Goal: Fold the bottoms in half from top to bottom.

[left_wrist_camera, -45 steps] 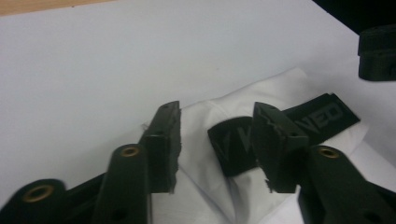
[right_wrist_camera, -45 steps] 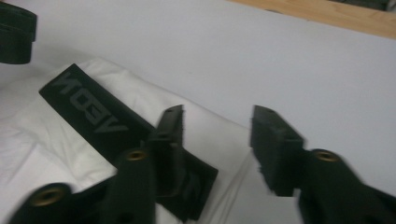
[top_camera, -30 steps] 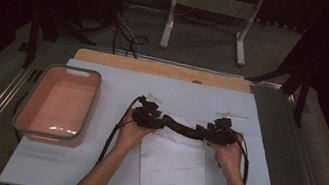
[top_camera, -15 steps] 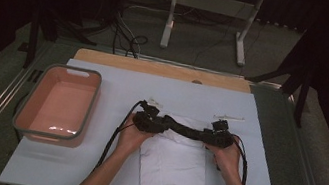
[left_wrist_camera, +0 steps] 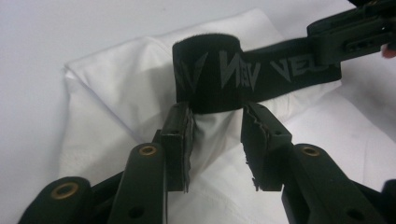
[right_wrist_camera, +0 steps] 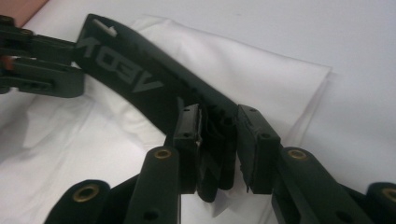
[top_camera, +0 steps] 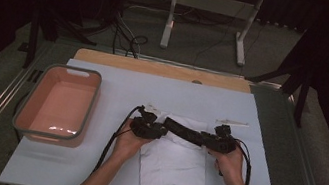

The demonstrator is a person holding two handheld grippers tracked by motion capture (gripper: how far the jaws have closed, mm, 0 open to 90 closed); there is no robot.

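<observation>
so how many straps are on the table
1: a black strap with grey lettering, stretched across the far end of the folded white cloth between the left gripper and the right gripper.

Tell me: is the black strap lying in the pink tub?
No, the strap stretches between the two grippers above the white cloth, well right of the tub.

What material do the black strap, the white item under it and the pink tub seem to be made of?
Black strap: probably woven elastic, matte, with grey printed letters and a fuzzy edge.
White item: likely thin cloth, since it shows soft folds.
Pink tub: looks like smooth plastic with a grey rim.
</observation>
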